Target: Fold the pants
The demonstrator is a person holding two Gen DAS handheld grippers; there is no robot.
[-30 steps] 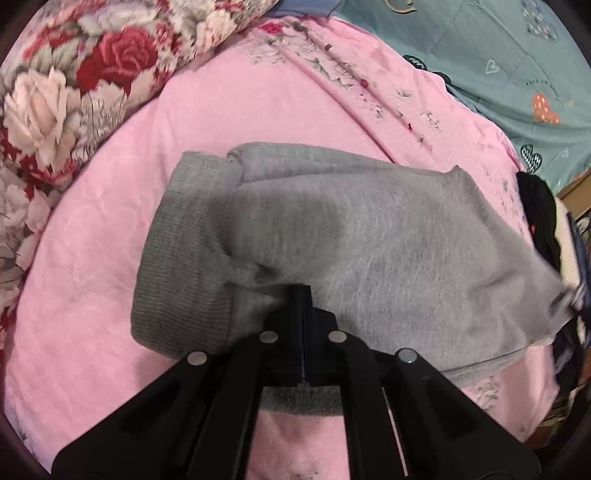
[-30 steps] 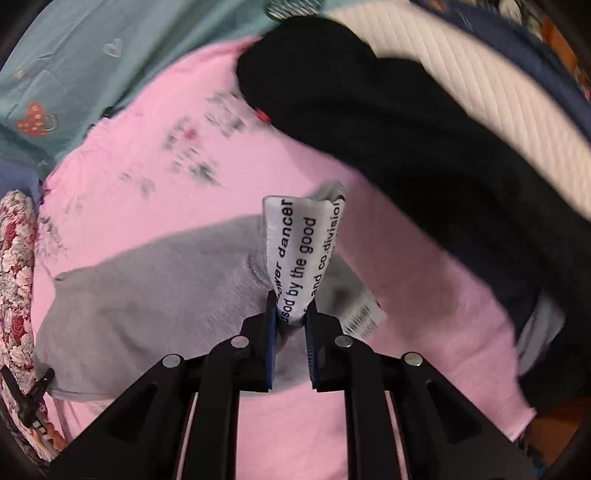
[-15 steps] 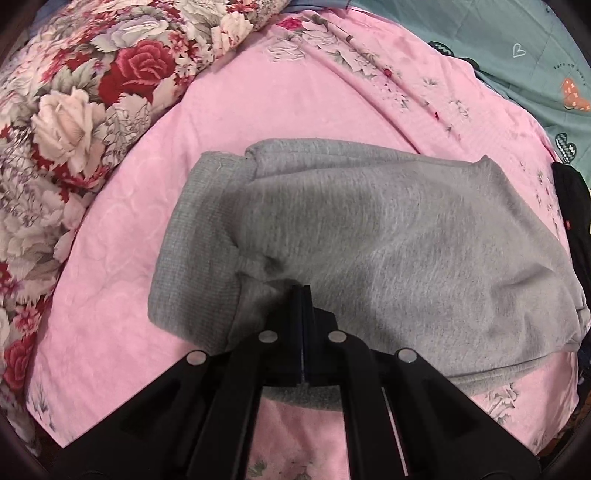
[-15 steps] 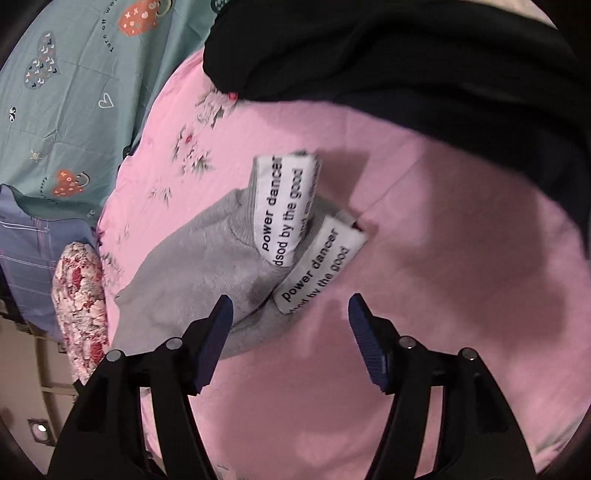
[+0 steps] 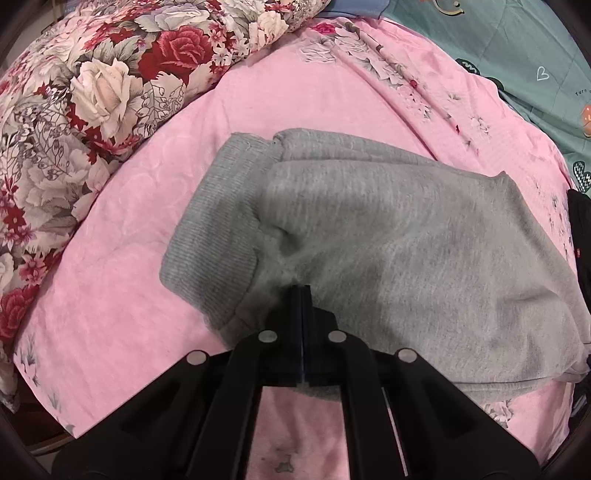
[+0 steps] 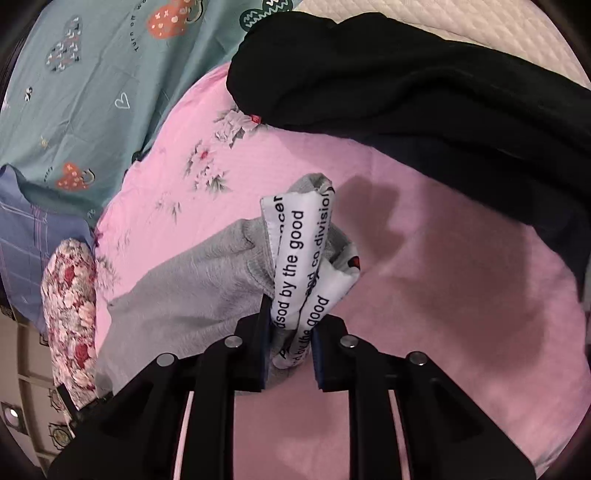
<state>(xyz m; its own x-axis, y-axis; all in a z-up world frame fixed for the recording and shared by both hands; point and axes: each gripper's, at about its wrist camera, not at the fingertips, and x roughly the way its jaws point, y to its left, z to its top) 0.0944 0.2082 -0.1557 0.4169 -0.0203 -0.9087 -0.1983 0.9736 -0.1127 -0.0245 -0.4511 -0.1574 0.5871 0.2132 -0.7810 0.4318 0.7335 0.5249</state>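
Observation:
Grey sweatpants [image 5: 388,240] lie folded on the pink bedsheet [image 5: 129,295], with a ribbed cuff [image 5: 214,236] at their left end. My left gripper [image 5: 301,295] is shut, pinching the grey cloth at the near edge just right of the cuff. In the right wrist view the other end of the pants [image 6: 192,288] shows a white waistband printed with black words [image 6: 291,258]. My right gripper [image 6: 291,326] is shut on that bunched band, which stands up from between the fingers.
A floral quilt [image 5: 92,92] is heaped at the back left. A teal sheet with hearts [image 5: 517,55] lies at the back right. A black garment [image 6: 406,85] sprawls past the waistband, over a white quilted cover [image 6: 461,22]. Pink sheet [image 6: 461,295] shows right of the right gripper.
The right gripper, shut a second ago, stood open half a second ago with the waistband lying loose; it is now shut on the band again. The left gripper has kept its hold.

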